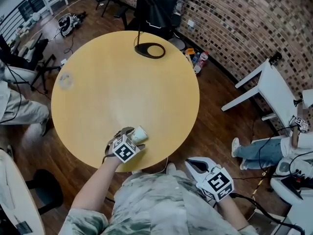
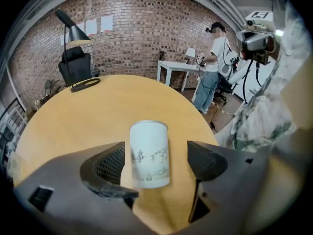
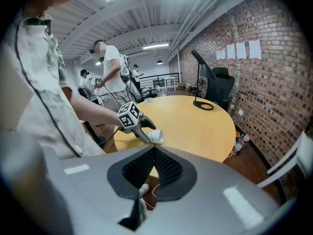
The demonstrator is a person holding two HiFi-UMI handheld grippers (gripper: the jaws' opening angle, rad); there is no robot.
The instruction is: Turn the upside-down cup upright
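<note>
A white cup (image 2: 149, 153) with a faint ink drawing on its side sits on the round yellow table (image 1: 122, 77), close to the near edge. My left gripper (image 2: 155, 151) stands open around the cup, one jaw on each side with a gap to both pads. The head view shows the cup (image 1: 140, 134) just beyond the left gripper (image 1: 131, 131) and its marker cube. Whether the cup's mouth faces up I cannot tell. My right gripper (image 1: 190, 162) is shut and holds nothing, off the table's edge beside my torso. In the right gripper view the right gripper (image 3: 154, 151) points towards the cup (image 3: 156, 137).
A black lamp's ring base (image 1: 150, 50) rests on the table's far side, with a black chair behind it. A white table (image 1: 274, 89) and a seated person stand at the right. Bottles (image 1: 198, 60) lie on the floor by the brick wall.
</note>
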